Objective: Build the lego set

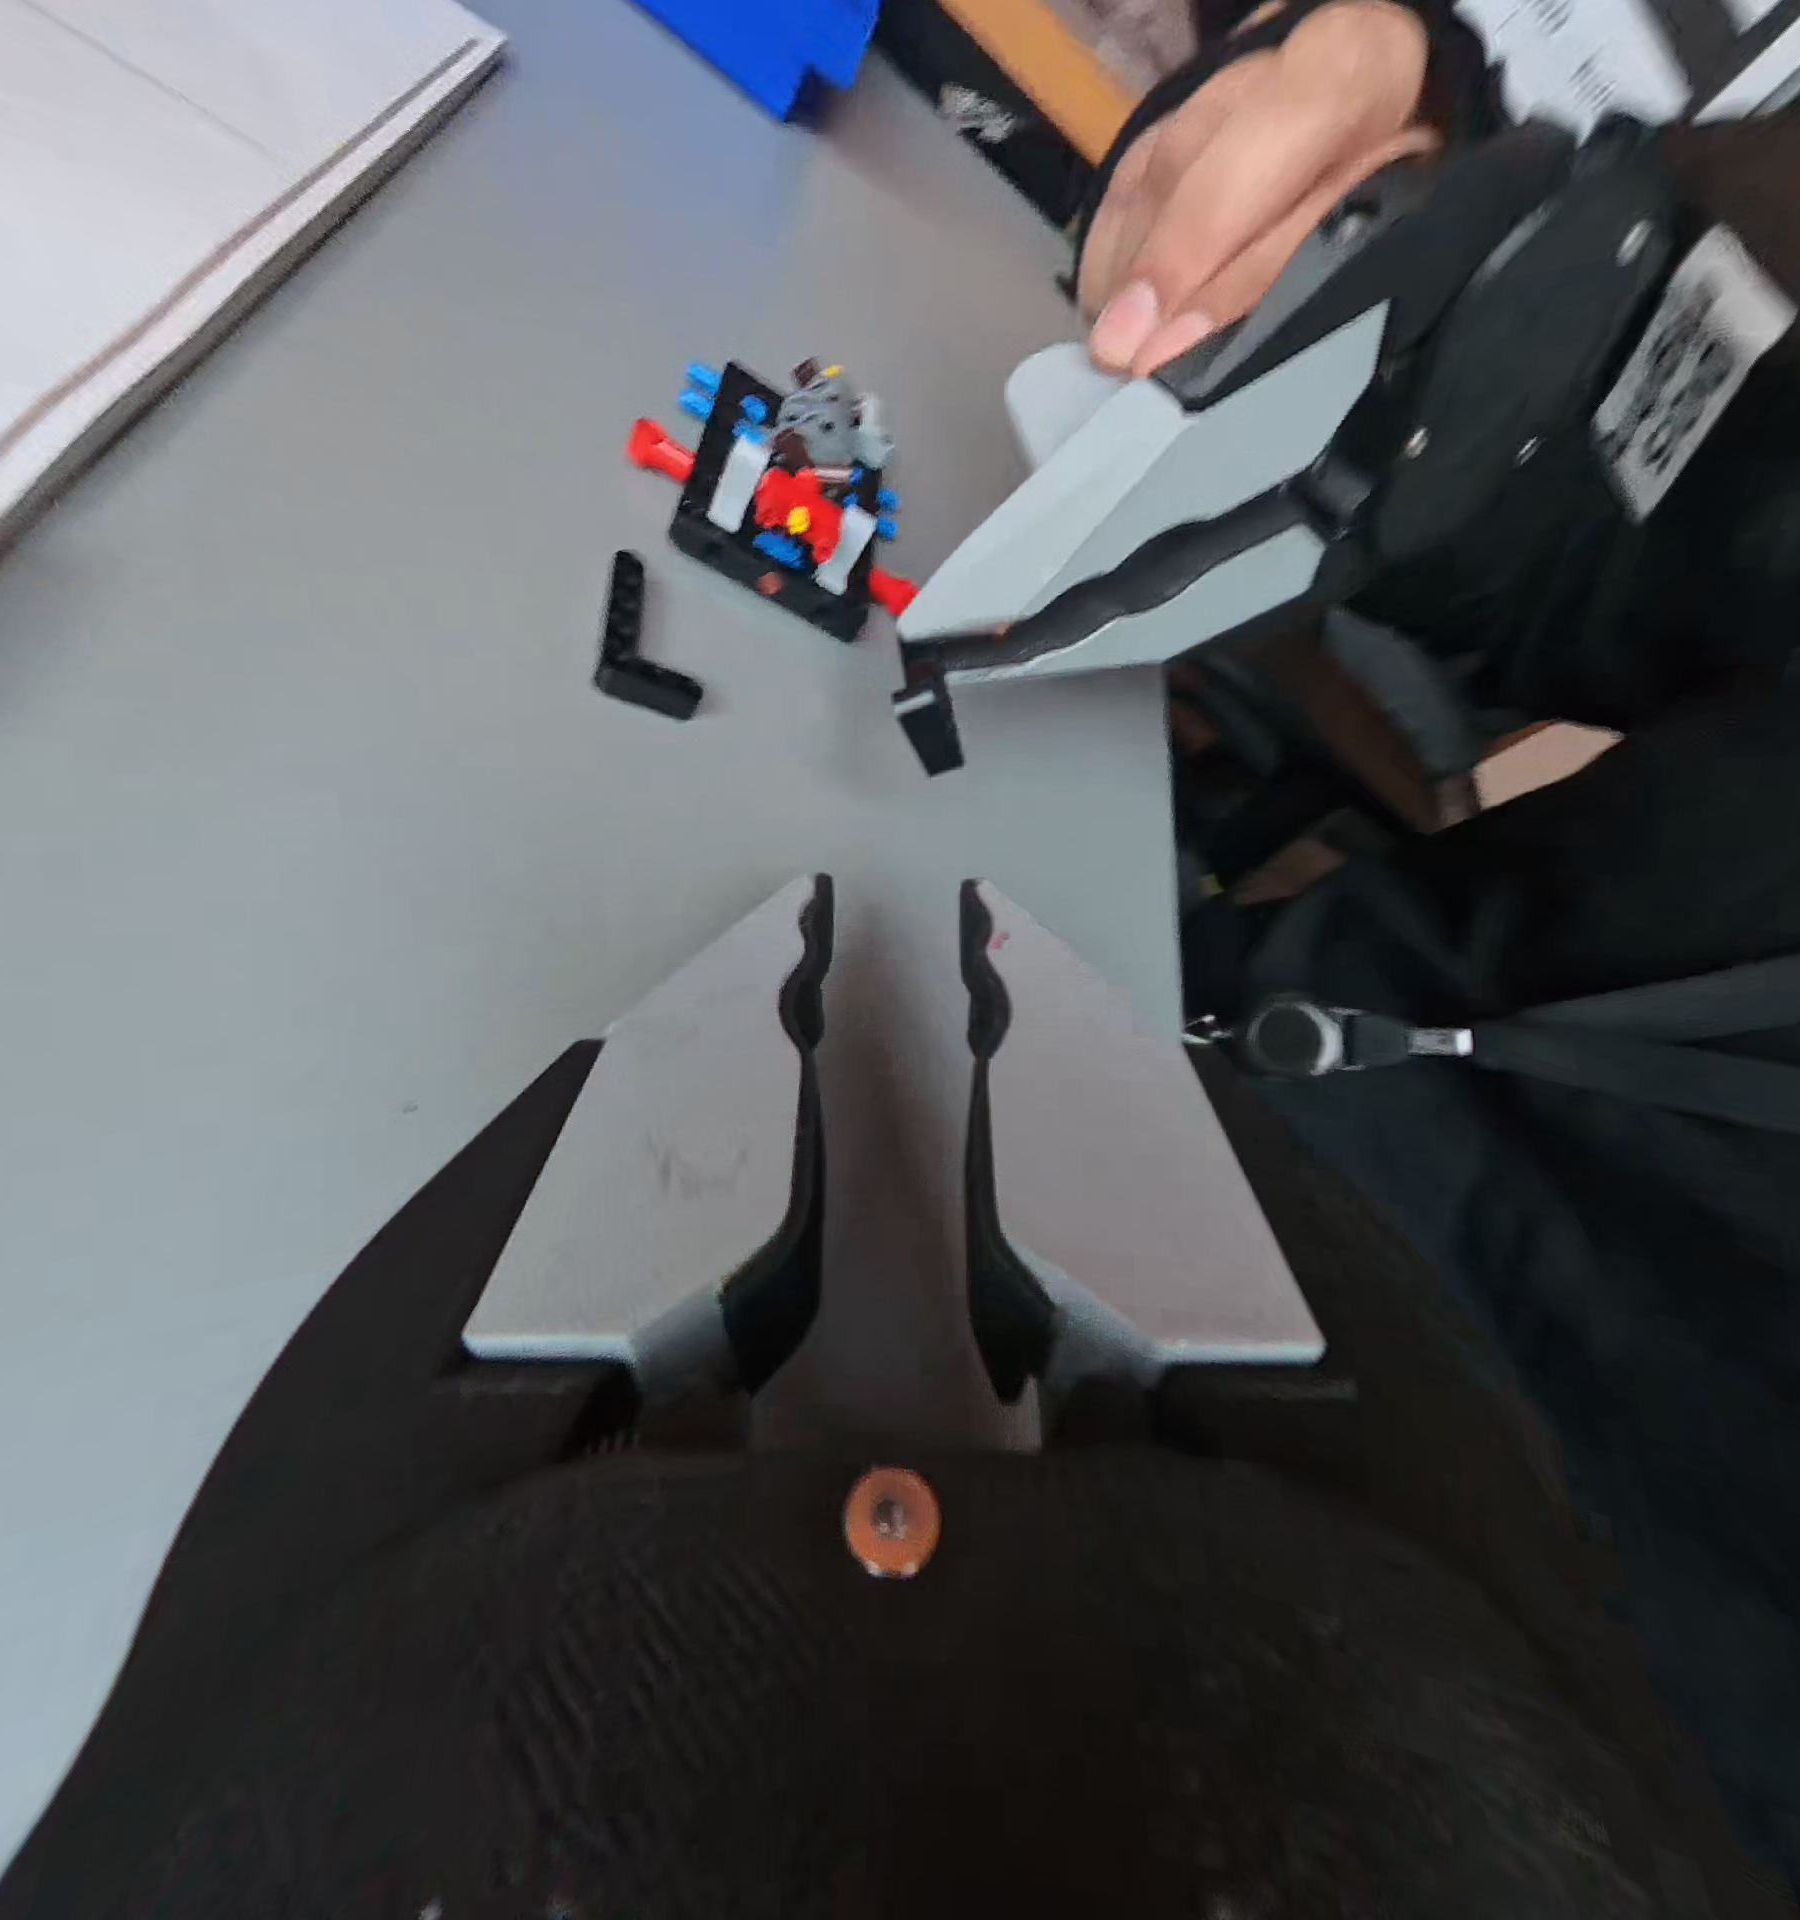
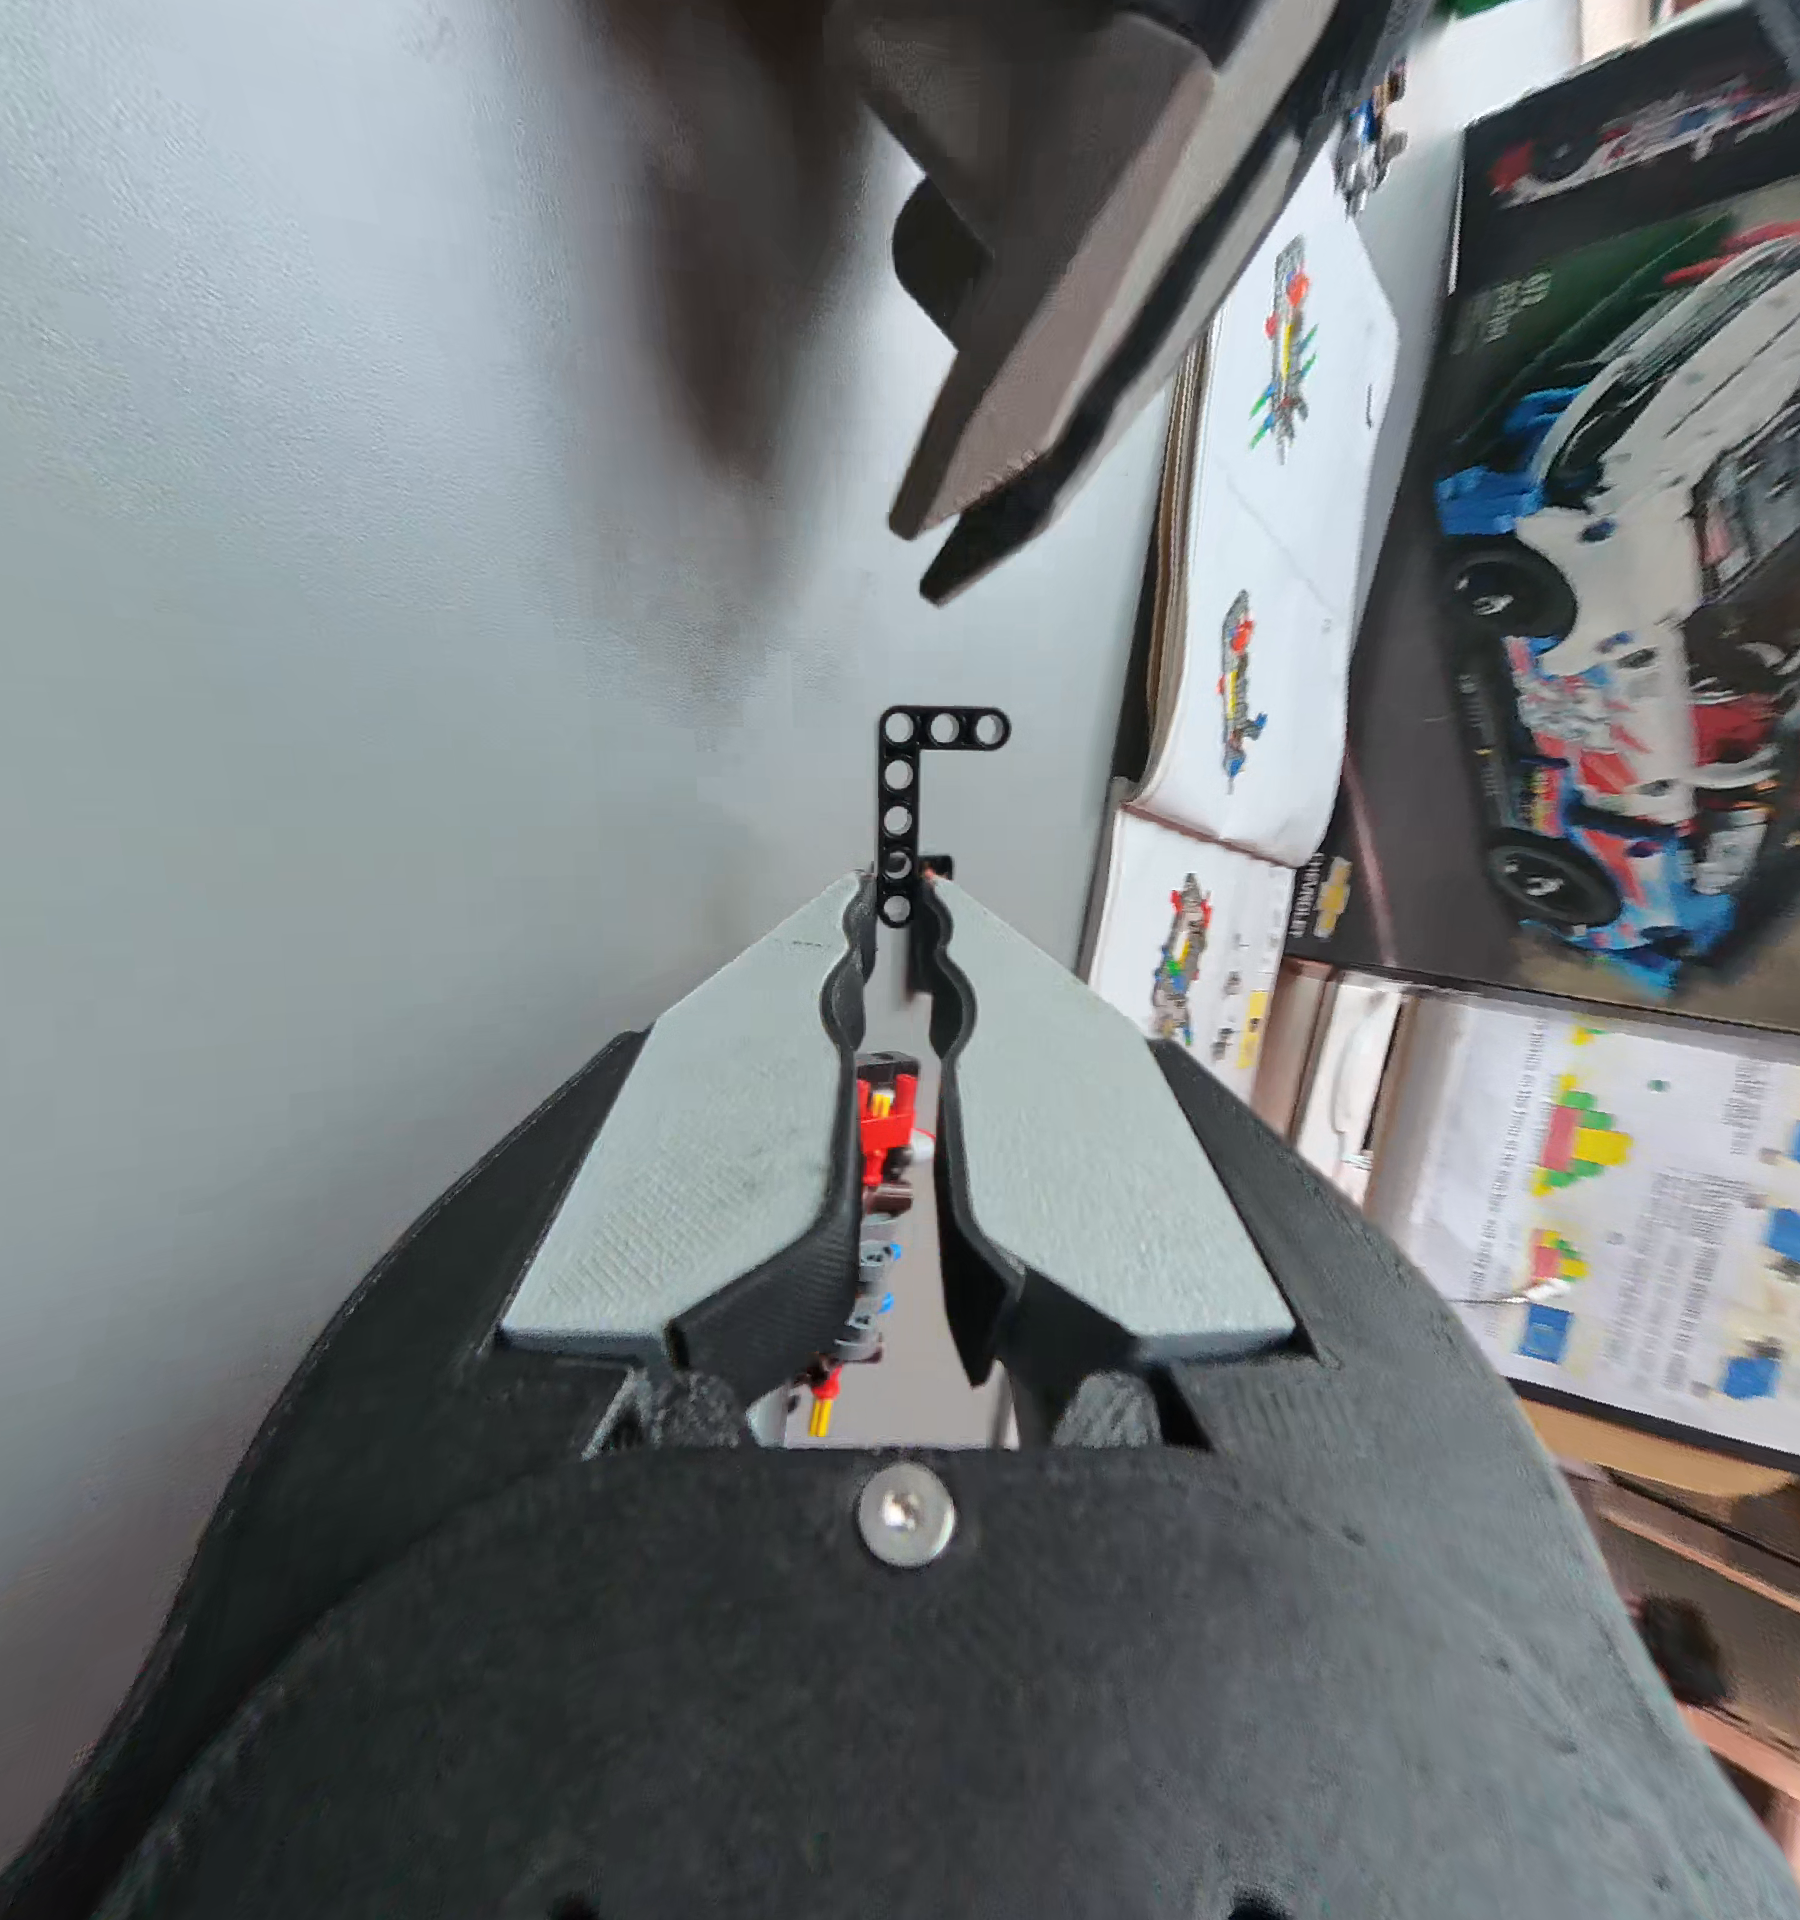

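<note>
Grey table (image 1: 252,831) is seen under both views, its edge running down the right side of the left wrist view, with a pale stack of paper (image 1: 148,208) at the far left corner and a blue bin (image 1: 761,42) beyond it. Along the right side of the right wrist view a car box (image 2: 1654,520), an open booklet (image 2: 1280,468) and a printed sheet (image 2: 1654,1226) are laid side by side. The left gripper (image 1: 896,894) is held above the table near its edge; its fingers are set narrowly apart and nothing is held between them. The right gripper (image 1: 917,634) is gripped by a hand (image 1: 1239,187) and is angled down towards the table, just beside the lego build (image 1: 782,488). That build, a black frame filled with red, blue, grey and yellow parts, is set flat on the table in mid-view. An L-beam (image 1: 636,644), black and drilled with holes, is laid on the table just beside the build, apart from both grippers. A small black piece (image 1: 927,717) is pinched at the right gripper's fingertips and is hung below them, clear of the table.
</note>
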`<state>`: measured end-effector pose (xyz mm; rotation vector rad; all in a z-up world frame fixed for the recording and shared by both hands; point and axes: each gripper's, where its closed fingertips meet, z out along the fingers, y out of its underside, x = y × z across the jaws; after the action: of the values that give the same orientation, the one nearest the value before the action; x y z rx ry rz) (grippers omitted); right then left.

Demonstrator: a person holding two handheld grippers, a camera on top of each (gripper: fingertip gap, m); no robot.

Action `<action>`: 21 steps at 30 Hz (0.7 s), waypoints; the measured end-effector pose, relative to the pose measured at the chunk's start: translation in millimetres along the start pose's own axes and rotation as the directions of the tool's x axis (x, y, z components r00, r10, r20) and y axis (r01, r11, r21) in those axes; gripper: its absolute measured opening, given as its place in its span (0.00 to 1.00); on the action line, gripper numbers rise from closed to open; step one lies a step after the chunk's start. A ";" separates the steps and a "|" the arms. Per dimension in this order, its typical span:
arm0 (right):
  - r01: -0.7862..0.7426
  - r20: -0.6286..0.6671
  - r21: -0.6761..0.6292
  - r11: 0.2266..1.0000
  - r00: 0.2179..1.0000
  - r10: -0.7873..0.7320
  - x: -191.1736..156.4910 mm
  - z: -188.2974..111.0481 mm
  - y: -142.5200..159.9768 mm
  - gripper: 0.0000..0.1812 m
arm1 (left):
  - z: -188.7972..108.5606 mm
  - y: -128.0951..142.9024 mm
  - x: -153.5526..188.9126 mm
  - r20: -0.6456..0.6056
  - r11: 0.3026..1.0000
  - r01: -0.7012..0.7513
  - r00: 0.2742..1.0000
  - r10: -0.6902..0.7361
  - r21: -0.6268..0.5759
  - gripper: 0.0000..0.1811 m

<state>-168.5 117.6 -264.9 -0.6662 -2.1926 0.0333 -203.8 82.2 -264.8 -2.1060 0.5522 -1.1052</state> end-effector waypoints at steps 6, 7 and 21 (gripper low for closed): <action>0.178 -0.071 -0.097 0.979 0.980 -0.186 -1.4 -3.0 -5.1 0.02 | 10.7 -14.4 19.1 -0.124 0.998 0.062 0.991 -0.059 0.023 0.15; 0.191 -0.078 -0.107 0.976 0.977 -0.199 -1.8 -3.5 -5.6 0.02 | 13.7 -14.6 20.0 -0.119 0.998 0.059 0.991 -0.057 0.013 0.15; -0.089 -0.131 -0.027 0.996 0.988 0.084 -4.9 -18.4 5.0 0.15 | 20.6 -26.6 32.5 -0.112 0.987 -0.011 0.993 0.030 0.162 0.04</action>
<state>-150.4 116.1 -257.5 -0.7606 -2.0420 -0.0008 -167.4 87.2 -235.9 -1.9035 0.5189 -1.2231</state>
